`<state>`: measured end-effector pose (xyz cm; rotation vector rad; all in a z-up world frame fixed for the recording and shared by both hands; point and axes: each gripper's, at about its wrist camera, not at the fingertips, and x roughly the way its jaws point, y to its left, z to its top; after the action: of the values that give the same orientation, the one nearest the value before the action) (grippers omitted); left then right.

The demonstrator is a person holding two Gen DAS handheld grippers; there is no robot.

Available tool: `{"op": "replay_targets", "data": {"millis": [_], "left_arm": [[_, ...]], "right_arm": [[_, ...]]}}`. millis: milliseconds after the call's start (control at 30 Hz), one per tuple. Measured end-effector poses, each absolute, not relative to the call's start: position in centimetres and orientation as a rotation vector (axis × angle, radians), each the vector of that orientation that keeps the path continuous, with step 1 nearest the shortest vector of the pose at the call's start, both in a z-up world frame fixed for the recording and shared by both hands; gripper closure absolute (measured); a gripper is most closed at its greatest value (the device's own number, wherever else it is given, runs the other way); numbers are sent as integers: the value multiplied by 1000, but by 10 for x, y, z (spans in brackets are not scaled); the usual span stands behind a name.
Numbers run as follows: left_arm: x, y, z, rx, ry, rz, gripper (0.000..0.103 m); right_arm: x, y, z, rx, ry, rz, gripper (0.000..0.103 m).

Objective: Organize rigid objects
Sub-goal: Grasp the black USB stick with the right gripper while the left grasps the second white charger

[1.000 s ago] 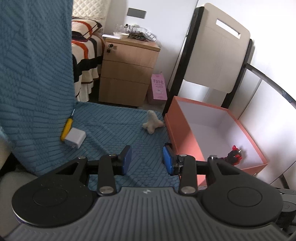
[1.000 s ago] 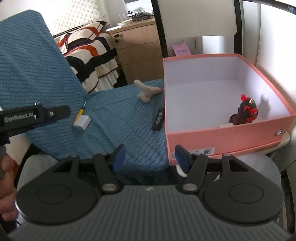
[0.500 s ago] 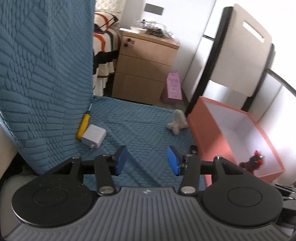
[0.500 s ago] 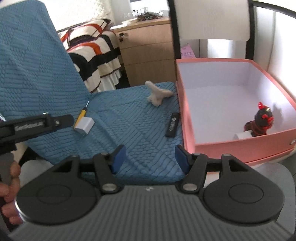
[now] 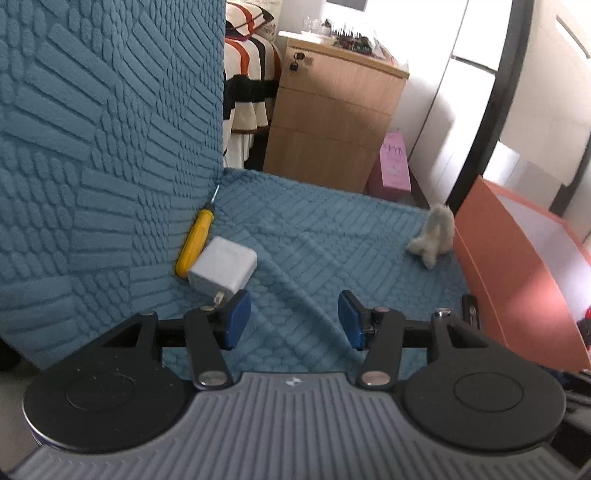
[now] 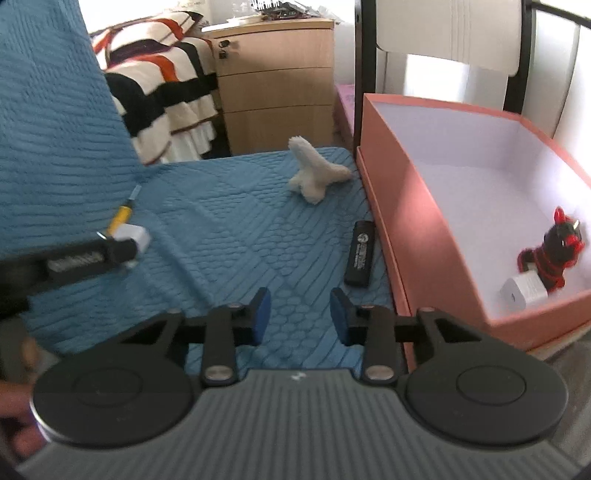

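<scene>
A white charger (image 5: 223, 267) lies on the blue seat cover (image 5: 314, 229), touching a yellow screwdriver (image 5: 194, 240) at the backrest. My left gripper (image 5: 293, 319) hovers just in front and to the right of the charger; its jaws are opening with nothing between them. In the right wrist view a black flat device (image 6: 361, 253) lies beside the orange box (image 6: 399, 221). My right gripper (image 6: 300, 315) is just short and left of the device; its jaws are closing on nothing. The left gripper (image 6: 125, 251) shows there at the charger (image 6: 138, 236).
Inside the orange box sit a red-and-black figurine (image 6: 550, 254) and another white charger (image 6: 522, 293). A white plush toy (image 6: 314, 173) lies near the seat's far edge. A wooden drawer cabinet (image 6: 273, 88), a striped bedcover (image 6: 162, 85) and a chair back (image 6: 443, 33) stand behind.
Both grippers came down and closer to the seat, the left towards the white charger, the right towards the black device. The left jaws widened and the right jaws narrowed.
</scene>
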<state>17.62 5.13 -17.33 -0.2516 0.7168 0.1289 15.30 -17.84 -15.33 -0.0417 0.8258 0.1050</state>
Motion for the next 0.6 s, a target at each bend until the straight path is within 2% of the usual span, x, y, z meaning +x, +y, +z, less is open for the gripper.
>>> {"op": "replay_targets", "data": {"millis": [233,600], "left_arm": [[194,62,-189,-246,683,140,44],[226,71,-221,-141,705,186,44]], "right_arm": [[180,-174,-192,-113,792,-15,66],[207,-170,-213,-109,774,-163,66]]}}
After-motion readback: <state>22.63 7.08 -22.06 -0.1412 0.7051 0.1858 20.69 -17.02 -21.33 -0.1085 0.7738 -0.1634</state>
